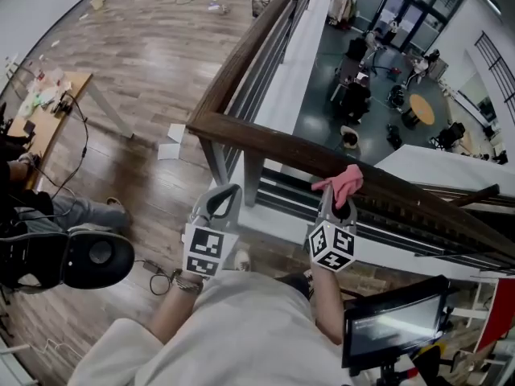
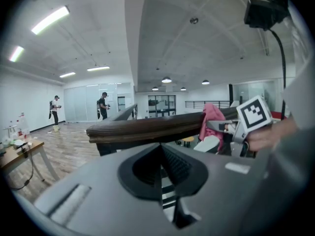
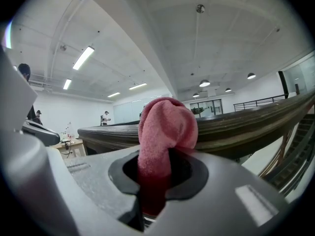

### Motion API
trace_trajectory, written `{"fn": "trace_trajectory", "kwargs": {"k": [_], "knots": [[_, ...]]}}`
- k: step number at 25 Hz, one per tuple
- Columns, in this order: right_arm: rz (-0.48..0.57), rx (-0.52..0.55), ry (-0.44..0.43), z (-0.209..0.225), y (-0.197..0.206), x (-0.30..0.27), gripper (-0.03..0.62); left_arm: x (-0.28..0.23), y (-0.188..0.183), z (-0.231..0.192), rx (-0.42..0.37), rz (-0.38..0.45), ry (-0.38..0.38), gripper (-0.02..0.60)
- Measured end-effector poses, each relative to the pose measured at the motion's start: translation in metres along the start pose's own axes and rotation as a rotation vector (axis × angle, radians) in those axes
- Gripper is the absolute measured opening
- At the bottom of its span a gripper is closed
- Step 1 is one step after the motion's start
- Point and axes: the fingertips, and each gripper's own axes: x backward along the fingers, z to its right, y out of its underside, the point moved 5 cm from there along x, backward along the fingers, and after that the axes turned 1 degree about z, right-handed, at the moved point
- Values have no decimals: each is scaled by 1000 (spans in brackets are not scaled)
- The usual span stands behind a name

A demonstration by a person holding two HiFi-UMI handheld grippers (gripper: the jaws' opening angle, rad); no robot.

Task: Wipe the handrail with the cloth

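My right claw (image 1: pixel 343 206) is clamped on the pink cloth (image 1: pixel 344 181), and the bunched-up end sits right on top of the dark wooden handrail (image 1: pixel 273 139), a bit past its corner. Left claw (image 1: pixel 220 203) is closed on nothing, hanging just below the rail near that corner.

Lower end of cloth (image 3: pixel 166 132) unseen inside right gripper (image 3: pixel 155 178)
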Motion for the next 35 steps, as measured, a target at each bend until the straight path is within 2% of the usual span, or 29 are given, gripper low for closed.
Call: {"fn": "trace_trajectory", "kwargs": {"k": [12,23,35], "knots": [[-17,23,-161,-50,3,-16,66,13,3,-2,12,-11,-51,9],[-29,43,-272,-82,2,-26,66,35,13,-9,46,-28,-122,8],[-28,88,-334,-118,7,-40,66,66,23,-30,85,-45,-239,8]]}}
